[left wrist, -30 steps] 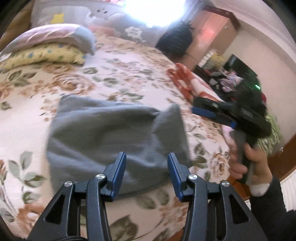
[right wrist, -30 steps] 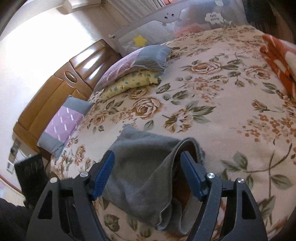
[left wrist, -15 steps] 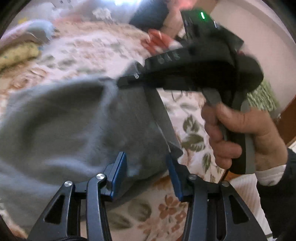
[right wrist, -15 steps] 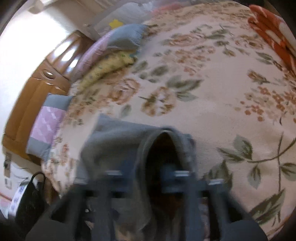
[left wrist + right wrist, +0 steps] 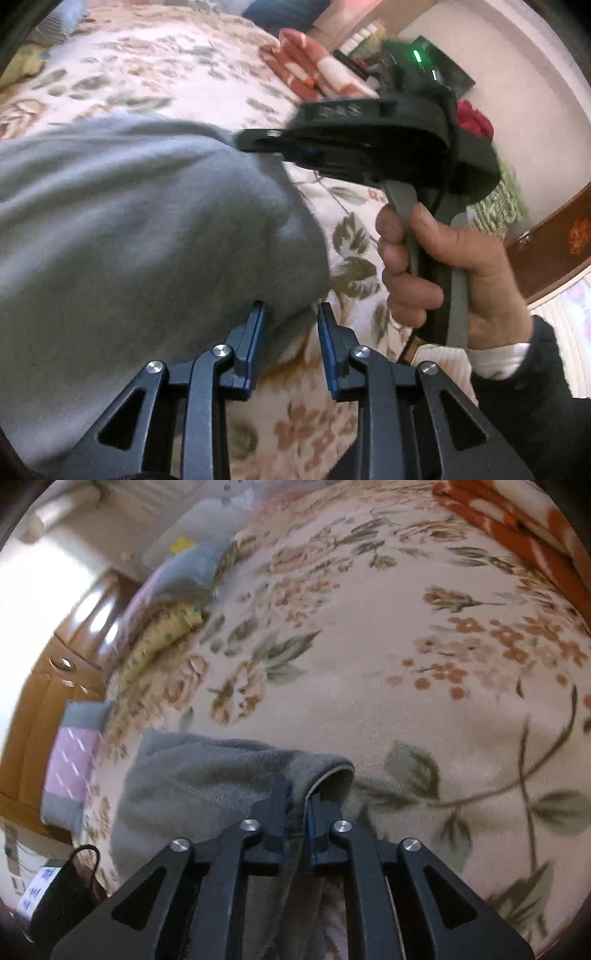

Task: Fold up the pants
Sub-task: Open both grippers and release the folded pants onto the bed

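Grey fleece pants [image 5: 140, 221] lie folded on the floral bedspread [image 5: 147, 66]. My left gripper [image 5: 291, 314] is open, its blue pads on either side of the pants' near right corner without pinching it. My right gripper [image 5: 297, 805] is shut on the pants' [image 5: 207, 771] edge, a fold of fabric running between its fingers. In the left wrist view the right gripper [image 5: 258, 142] shows side-on, held by a hand [image 5: 443, 266], its tip at the pants' far right edge.
A red patterned blanket [image 5: 314, 70] lies at the bed's far right. Stacked pillows [image 5: 173, 605] and a purple-grey cushion [image 5: 74, 760] sit by the wooden headboard [image 5: 48, 686]. A black device [image 5: 62, 893] is at the lower left.
Both grippers moved in close to the pants. My right gripper went from open to shut on the pants' edge. My left gripper narrowed around the near corner.
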`<state>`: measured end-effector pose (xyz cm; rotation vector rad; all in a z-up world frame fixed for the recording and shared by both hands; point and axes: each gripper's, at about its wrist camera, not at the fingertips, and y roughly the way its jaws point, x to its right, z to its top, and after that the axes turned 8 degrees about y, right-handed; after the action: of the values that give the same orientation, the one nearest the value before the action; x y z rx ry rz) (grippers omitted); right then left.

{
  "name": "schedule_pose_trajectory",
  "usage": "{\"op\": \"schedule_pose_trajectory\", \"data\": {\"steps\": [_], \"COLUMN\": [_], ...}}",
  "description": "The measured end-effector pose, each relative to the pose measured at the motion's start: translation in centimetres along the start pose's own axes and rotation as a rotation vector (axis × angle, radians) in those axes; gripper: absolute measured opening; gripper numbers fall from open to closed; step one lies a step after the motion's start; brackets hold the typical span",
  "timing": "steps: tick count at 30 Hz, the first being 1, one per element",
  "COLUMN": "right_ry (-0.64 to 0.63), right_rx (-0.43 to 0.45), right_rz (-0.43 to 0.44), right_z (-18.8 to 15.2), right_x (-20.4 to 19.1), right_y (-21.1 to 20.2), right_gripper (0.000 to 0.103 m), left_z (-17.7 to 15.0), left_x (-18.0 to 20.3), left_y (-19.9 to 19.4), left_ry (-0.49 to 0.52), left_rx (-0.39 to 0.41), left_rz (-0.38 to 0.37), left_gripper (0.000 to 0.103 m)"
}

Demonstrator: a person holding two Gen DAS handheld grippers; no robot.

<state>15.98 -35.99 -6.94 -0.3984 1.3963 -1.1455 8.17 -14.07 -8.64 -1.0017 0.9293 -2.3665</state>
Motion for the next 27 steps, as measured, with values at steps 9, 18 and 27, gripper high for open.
{"op": "schedule_pose_trajectory", "data": {"steps": [9,18,27], "right_ry": [-0.128,-0.173,-0.084], "right_rx": [0.176,0.021,-0.041], "right_rz": [0.025,0.115,-0.031], "right_z": [-1.9,-6.1,-6.9], "right_x": [-5.2,-7.0,-2.9], "right_y": [-6.6,-3.3,-1.0], "right_gripper": [0.013,0.013,0.013], "left_z": [-2.4,-5.7,-9.8], "left_x": [-2.3,-9.3,-11.6], "left_y": [-10.2,-12.1,-12.2], "left_ry": [0.009,-0.163,-0.274], "left_rx": [0.135,0.109,0.061], "left_rz": [0.121,0.276,0.251], "left_gripper": [0.03,0.031,0.031]}}
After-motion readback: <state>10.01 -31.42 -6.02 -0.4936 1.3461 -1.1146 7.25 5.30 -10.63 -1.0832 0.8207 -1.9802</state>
